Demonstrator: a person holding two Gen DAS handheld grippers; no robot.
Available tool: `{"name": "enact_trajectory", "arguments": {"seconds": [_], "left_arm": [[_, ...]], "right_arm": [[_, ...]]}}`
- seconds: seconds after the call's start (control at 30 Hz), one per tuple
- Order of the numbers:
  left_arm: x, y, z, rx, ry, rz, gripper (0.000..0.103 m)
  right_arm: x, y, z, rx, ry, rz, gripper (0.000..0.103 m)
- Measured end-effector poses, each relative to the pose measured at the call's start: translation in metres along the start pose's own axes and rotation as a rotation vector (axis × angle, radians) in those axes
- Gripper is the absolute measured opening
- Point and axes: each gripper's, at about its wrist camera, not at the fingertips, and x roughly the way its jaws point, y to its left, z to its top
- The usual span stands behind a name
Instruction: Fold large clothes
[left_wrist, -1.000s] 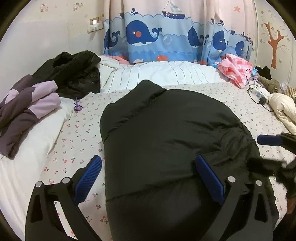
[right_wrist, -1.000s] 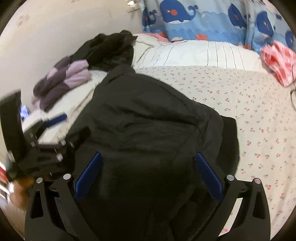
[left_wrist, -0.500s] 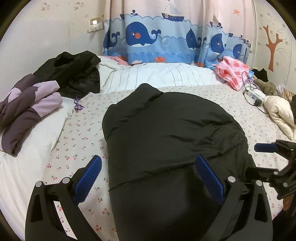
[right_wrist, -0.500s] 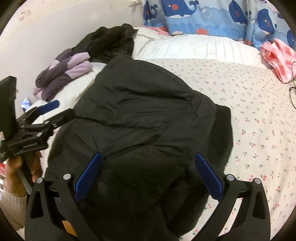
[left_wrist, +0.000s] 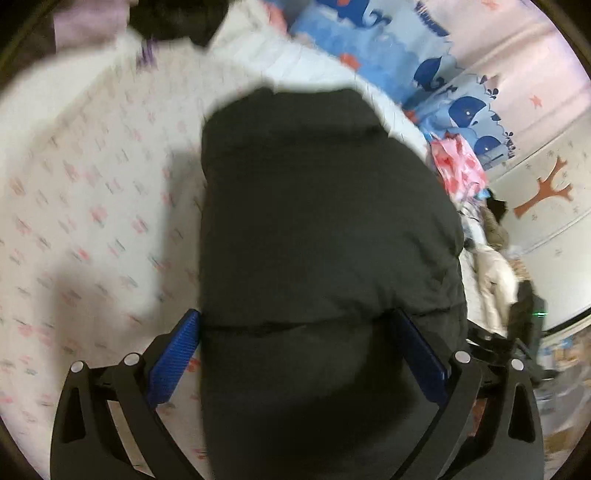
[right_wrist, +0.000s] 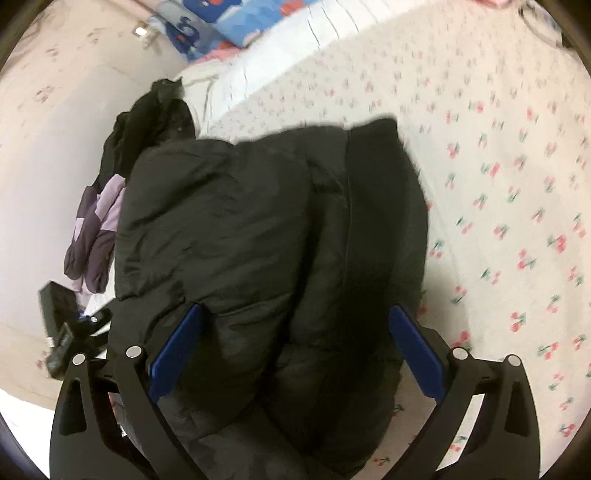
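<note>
Mid-fold: black puffer jacket (left_wrist: 325, 229) fills frame centre on the cherry-print bed (left_wrist: 92, 221), left gripper (left_wrist: 299, 354) and right gripper (right_wrist: 291, 350) both wide, empty; next, likely grab near hem and fold.

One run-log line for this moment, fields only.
stage: mid-fold | item: black puffy jacket, partly folded on cherry-print bedsheet | left gripper: open | right gripper: open | both: above jacket's near end

sheet (left_wrist: 92, 206) print: blurred | black jacket (right_wrist: 258, 258) hem: cut off
</note>
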Motion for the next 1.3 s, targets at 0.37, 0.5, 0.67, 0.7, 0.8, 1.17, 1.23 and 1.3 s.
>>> {"name": "enact_trajectory", "arguments": {"seconds": [0.37, 0.5, 0.67, 0.7, 0.8, 1.17, 1.23, 1.3], "left_arm": [[-0.024, -0.047, -0.025, 0.192, -0.071, -0.058, 0.097], [-0.075, -0.041, -0.020, 0.227, -0.191, 0.040, 0.097], [-0.074, 0.034, -0.014, 0.114, -0.062, 0.198, 0.097], [-0.067, 0.060, -0.016, 0.043, -0.029, 0.192, 0.097], [-0.081, 0.076, -0.020, -0.003, -0.035, 0.133, 0.097], [-0.095, 0.018, -0.011, 0.190, -0.236, 0.294, 0.097], [-0.072, 0.013, -0.010, 0.244, -0.184, 0.356, 0.097], [-0.067, 0.007, -0.015, 0.288, -0.191, 0.382, 0.097]], "right_arm": [[0.054, 0.037, -0.006, -0.020, 0.108, 0.204, 0.097], [0.074, 0.092, -0.016, -0.114, 0.118, 0.335, 0.097], [0.110, 0.127, -0.035, -0.293, 0.153, 0.118, 0.097], [0.111, 0.128, -0.035, -0.322, 0.153, 0.083, 0.097], [0.094, 0.124, -0.031, -0.316, 0.153, 0.032, 0.097], [0.080, 0.242, 0.005, -0.549, -0.212, -0.070, 0.097], [0.145, 0.211, 0.021, -0.416, -0.028, -0.082, 0.097], [0.166, 0.187, 0.025, -0.309, 0.058, -0.032, 0.097]]}}
